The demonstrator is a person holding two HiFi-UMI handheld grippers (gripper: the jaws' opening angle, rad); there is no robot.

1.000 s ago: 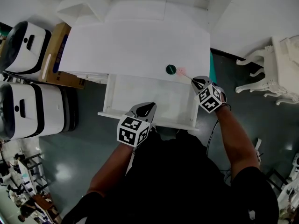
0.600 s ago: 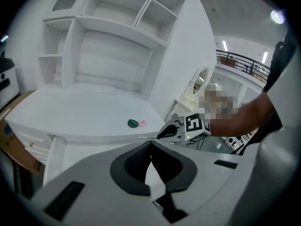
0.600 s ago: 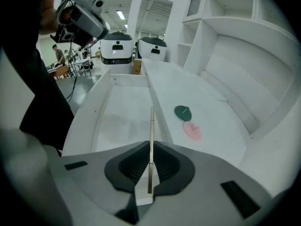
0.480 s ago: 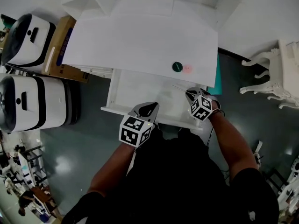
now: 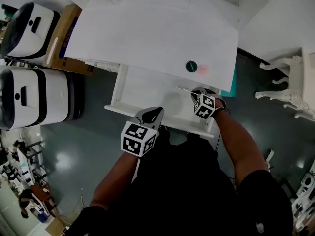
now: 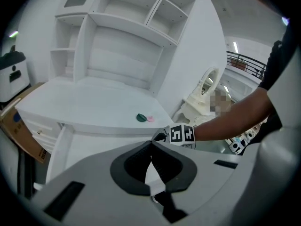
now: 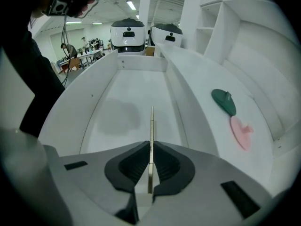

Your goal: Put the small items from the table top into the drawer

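A thin flat stick (image 7: 151, 126) is clamped on edge in my right gripper (image 7: 150, 147). It points out over the open white drawer (image 7: 117, 102). From the head view, that right gripper (image 5: 197, 92) hovers over the drawer's (image 5: 147, 90) right end, and the stick (image 5: 186, 89) reaches left. On the white table top (image 5: 147, 38) lie a green round item (image 5: 191, 66) and a pink one (image 5: 203, 69), side by side near the front edge. The green item (image 7: 224, 101) and the pink item (image 7: 241, 131) also show right of the drawer. My left gripper (image 5: 153, 113) sits shut and empty at the drawer's front edge.
Two white machines (image 5: 29, 102) and a cardboard box (image 5: 61, 38) stand left of the desk. An ornate white chair (image 5: 290, 87) is at the right. A white shelf unit (image 6: 122, 27) rises behind the table top. The person's dark torso fills the lower head view.
My right gripper has carried the stick from the table's front edge down and left over the open drawer. The left gripper has stayed at the drawer front.
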